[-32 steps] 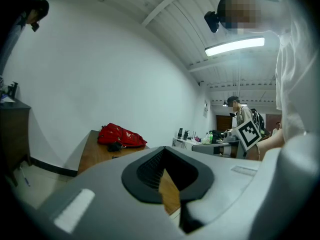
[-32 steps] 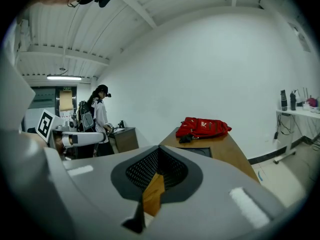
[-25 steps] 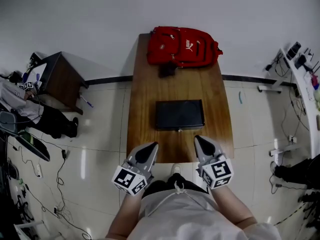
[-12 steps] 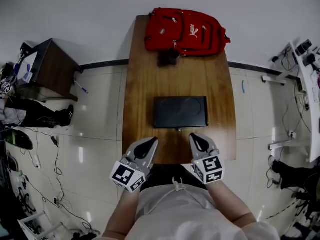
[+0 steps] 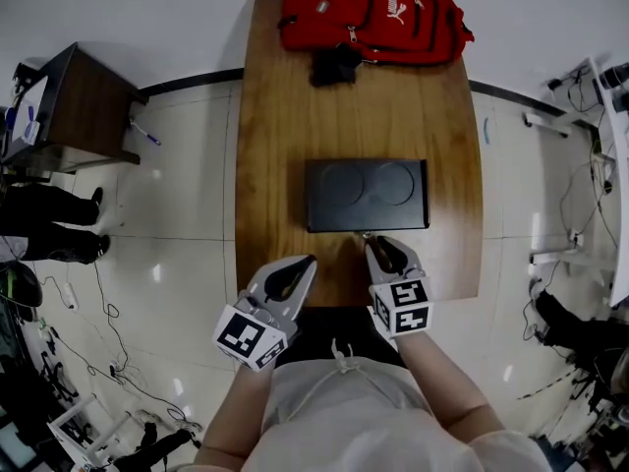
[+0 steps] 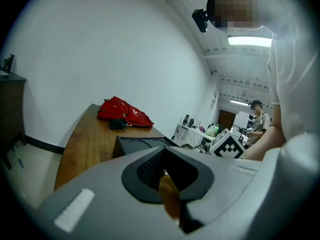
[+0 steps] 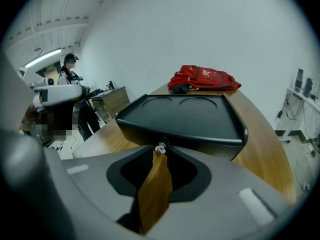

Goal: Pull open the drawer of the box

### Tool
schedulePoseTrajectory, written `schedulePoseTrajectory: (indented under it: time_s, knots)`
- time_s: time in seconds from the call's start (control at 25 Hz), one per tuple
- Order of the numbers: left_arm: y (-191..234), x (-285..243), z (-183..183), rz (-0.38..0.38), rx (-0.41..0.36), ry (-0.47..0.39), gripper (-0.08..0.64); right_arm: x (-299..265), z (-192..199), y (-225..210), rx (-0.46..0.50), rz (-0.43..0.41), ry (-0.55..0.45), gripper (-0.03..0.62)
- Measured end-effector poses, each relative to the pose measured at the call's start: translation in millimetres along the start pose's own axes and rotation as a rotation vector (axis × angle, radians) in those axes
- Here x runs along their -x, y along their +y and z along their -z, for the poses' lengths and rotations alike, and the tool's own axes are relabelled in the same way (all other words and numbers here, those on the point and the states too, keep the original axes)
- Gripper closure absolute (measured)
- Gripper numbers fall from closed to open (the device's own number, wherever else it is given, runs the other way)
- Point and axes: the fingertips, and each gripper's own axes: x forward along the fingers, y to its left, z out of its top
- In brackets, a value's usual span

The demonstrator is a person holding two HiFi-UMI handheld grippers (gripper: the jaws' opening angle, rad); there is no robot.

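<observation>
A flat black box (image 5: 366, 195) lies in the middle of the wooden table (image 5: 265, 146), its drawer front facing me and closed. A small metal knob (image 7: 160, 148) sticks out of that front. My right gripper (image 5: 373, 246) points at the knob (image 5: 366, 234). In the right gripper view the jaws (image 7: 159, 155) stand slightly apart with the knob right at their tips. My left gripper (image 5: 303, 264) hovers over the table's near edge, left of the box and clear of it. Its jaws (image 6: 167, 176) are nearly together with nothing between them.
A red backpack (image 5: 373, 13) and a small black pouch (image 5: 336, 65) lie at the table's far end. A dark side cabinet (image 5: 69, 111) stands on the floor to the left. Cables and desks line the room's edges, and a person stands at the far left (image 5: 44, 224).
My right gripper has moved forward until its tips reach the drawer knob. The head view has shifted forward over the table. The left gripper has stayed near the table's front edge.
</observation>
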Motion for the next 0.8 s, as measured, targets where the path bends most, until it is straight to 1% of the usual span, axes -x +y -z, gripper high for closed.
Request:
schedulePoseTrajectory:
  time_s: [0.12,0.24,0.4,0.64,0.8]
  knots:
    - [7.2,-0.2,9.4,-0.002,0.015,0.012,0.554,-12.0,3.4,-3.4,-0.024,0.007,0.011,0.506]
    - [10.1,1.0,17.8,0.003,0.029,0.026,0.555,-20.1,9.2,-3.8,-0.067,0.006,0.031,0.506]
    - [11.0,3.4,23.3,0.014,0.036,0.037,0.554,-25.1,11.8,-1.7,-0.105,0.000,0.039,0.514]
    - [5.0,8.9,20.0,0.031,0.030,0.044,0.555,-21.3,16.2,1.2,-0.081,0.002,0.053,0.517]
    - [-1.3,14.1,17.1,0.043,0.016,0.044,0.555,-10.3,29.1,9.4,-0.068,0.002,0.065,0.517]
